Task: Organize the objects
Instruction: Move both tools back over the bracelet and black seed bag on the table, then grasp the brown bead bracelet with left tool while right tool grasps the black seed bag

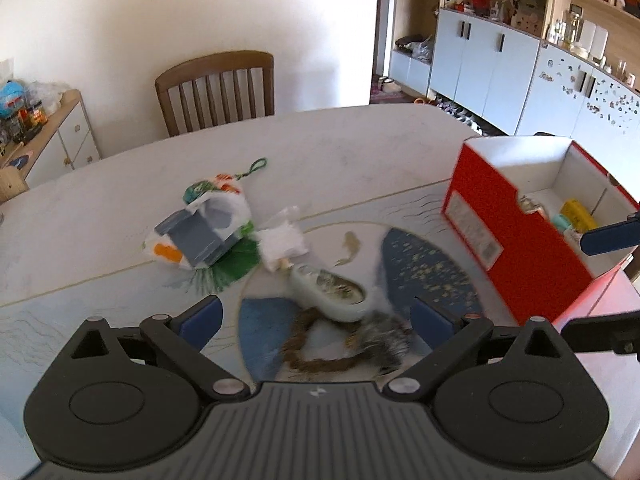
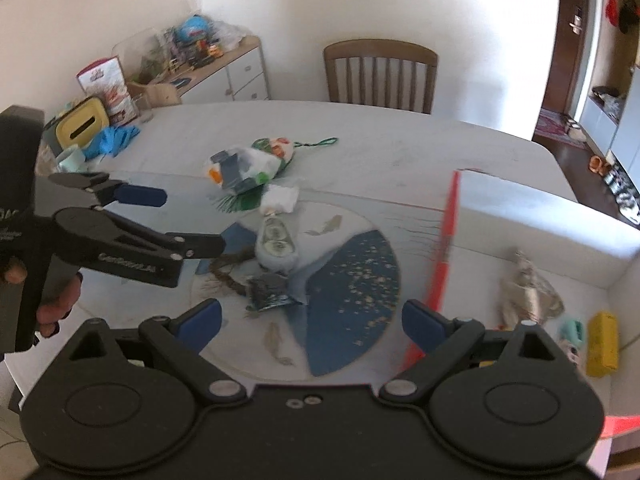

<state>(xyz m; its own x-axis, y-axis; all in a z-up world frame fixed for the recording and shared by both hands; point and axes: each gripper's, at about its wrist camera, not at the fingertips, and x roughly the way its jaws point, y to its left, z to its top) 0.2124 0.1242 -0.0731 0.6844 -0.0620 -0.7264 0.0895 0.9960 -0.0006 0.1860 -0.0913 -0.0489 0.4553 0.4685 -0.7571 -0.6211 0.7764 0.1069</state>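
Left gripper point(image 1: 316, 316) above the white table point(image 1: 360, 152), jaws spread wide, nothing between the blue pads point(image 1: 202, 318); directly beyond them a pale oval pouch point(image 1: 328, 290) lying on a brown cord ring point(image 1: 320, 352), with a dark furry item point(image 1: 386, 340) touching the ring on the right, blurred. Right gripper point(image 2: 312, 320) likewise spread wide and empty, hanging over the blue-and-white round mat point(image 2: 352, 300), its right pad just beside the near wall of the red box point(image 2: 444, 240). Box open at the top, white inside, standing at the right side of the table; inside it a yellow block point(image 2: 602, 344), a small teal item point(image 2: 574, 330) next to that, and a crumpled pale bundle point(image 2: 524, 288) nearer the middle. Farther back on the table, well apart from the box: a printed plastic bag point(image 1: 216, 204) with a grey block point(image 1: 196, 236) resting on it, a green cord loop point(image 1: 252, 168) at its far end, and a small white packet point(image 1: 280, 242) just beside the bag. In the right wrist view, a hand point(image 2: 52, 304) gripping the left gripper's handle at the left edge. Wooden chair point(image 1: 216, 88) behind the table.
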